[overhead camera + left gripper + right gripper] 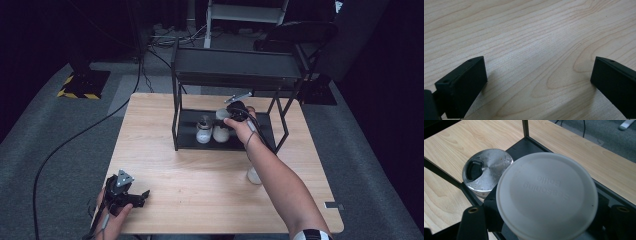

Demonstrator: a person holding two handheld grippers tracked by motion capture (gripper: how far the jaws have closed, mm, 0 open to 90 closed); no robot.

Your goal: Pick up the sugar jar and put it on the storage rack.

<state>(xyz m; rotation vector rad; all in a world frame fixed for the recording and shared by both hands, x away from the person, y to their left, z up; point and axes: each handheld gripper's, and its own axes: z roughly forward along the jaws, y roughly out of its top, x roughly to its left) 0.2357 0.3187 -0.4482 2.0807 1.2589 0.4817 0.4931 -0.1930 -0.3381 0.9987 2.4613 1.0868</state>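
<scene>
At the tabletop's (200, 200) near edge, the left gripper (142, 196) rests with jaws wide apart over bare wood. Farther off, the right gripper (227, 116) clamps a white-lidded seasoning bottle (546, 195) on the black rack's lower shelf (187, 137), beside a metal-capped shaker (486, 170).

Two-tier rack (235, 67) at the table's (165, 125) far middle.
Two bottles (203, 131) stand side by side on its lower shelf (187, 135); another bottle (253, 175) stands on the table before the rack.
</scene>
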